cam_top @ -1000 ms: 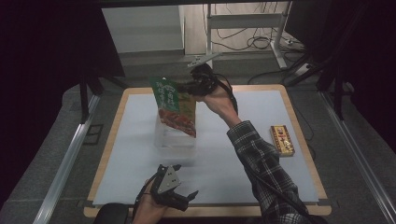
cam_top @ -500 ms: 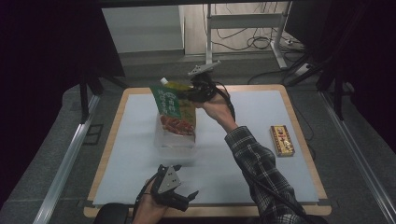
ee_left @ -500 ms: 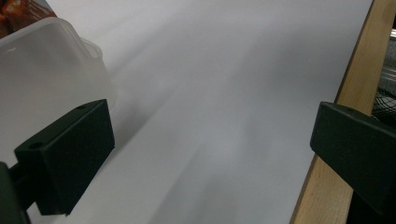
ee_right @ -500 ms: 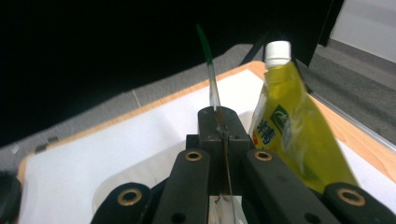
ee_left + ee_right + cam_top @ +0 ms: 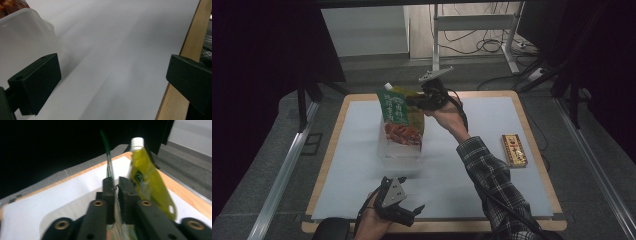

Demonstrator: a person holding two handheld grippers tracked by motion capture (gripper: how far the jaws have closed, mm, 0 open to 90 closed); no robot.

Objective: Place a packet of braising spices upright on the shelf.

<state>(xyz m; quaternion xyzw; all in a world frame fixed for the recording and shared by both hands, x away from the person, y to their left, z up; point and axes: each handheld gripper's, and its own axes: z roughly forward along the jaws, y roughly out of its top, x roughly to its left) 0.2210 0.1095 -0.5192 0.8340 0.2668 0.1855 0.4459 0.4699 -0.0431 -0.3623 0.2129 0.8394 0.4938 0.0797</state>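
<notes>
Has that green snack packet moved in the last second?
Yes. The green packet, gripped by the right claw, has sunk lower into the clear plastic box, which stayed put.

A glossy printed plastic pouch (image 5: 401,116) is catching light; the container (image 5: 399,155) is looking frosted, translucent plastic; the tabletop (image 5: 492,165) is showing matt white with a wooden rim.

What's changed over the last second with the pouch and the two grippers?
The right gripper has lowered the green pouch further into the clear container, beside the yellow spouted pouch. Its jaws have just been opening a little, with the pouch's edge between them, pads close against it. The left gripper, open, and the snack bar stayed put.
</notes>
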